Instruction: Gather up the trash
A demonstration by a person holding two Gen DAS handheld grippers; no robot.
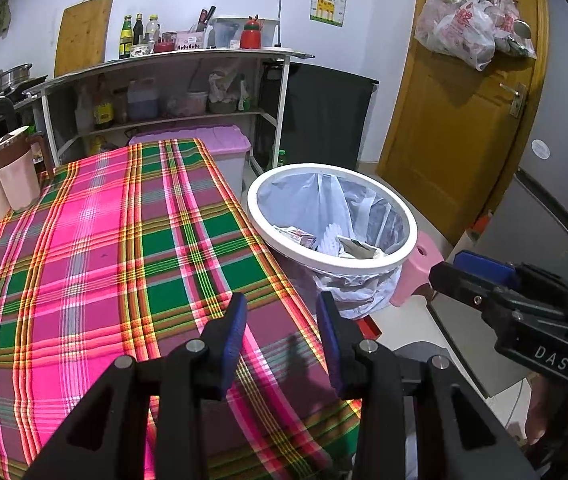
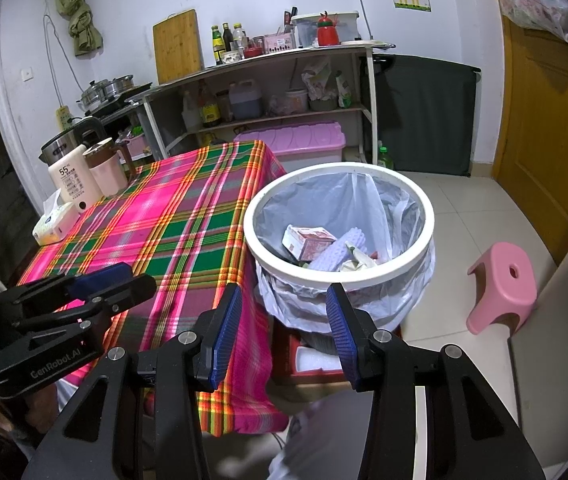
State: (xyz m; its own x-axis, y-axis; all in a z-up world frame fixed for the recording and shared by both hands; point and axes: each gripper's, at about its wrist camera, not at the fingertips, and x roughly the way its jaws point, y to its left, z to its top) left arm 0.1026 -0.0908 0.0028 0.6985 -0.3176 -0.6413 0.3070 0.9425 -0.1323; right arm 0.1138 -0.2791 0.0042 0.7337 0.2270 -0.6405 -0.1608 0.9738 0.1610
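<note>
Tongs, left [image 1: 282, 322]: blue-padded pair, parted, nothing between the pads; poised over the near edge of the desk [image 1: 96, 248], aimed down and forward.

Tongs, right [image 2: 284, 322]: blue-padded pair, parted somewhat wider than the left, nothing between them; poised off the desk's corner, aimed at the front wall of the bin.

Bin [image 2: 337, 276]: round, white-rimmed, lined with a pale plastic bag [image 2: 315, 308]; stands on the floor touching or just beside the desk's right edge. It lies ahead of both tongs, straight ahead of the right pair and ahead-right of the left pair. The right hand is judged the nearer.

Trash, in bin: a red-and-white carton [image 2: 307, 242], a ridged lavender piece [image 2: 335, 254], crumpled paper [image 2: 357, 260]. These already lie inside.

Trash, on desk: none made out. The plaid cloth [image 2: 188, 224] shows bare across its middle and near end.

Desk, far-left corner: a white appliance [image 2: 74, 182], a pink jug [image 2: 108, 172], a tissue pack [image 2: 54, 226]; these read as household goods, not trash.

Judgement: collection appears finished or close to it; a further pick would call for a search leftward over the desk.

Not determinable: the bin's depth and lower contents, hidden by its rim; the desk's nearest strip, covered by the tongs' black frames; the floor beneath the desk; what the red tray [image 2: 307, 364] under the bin holds. Pink stool [image 2: 501, 284] stands apart on the floor, right of the bin.
</note>
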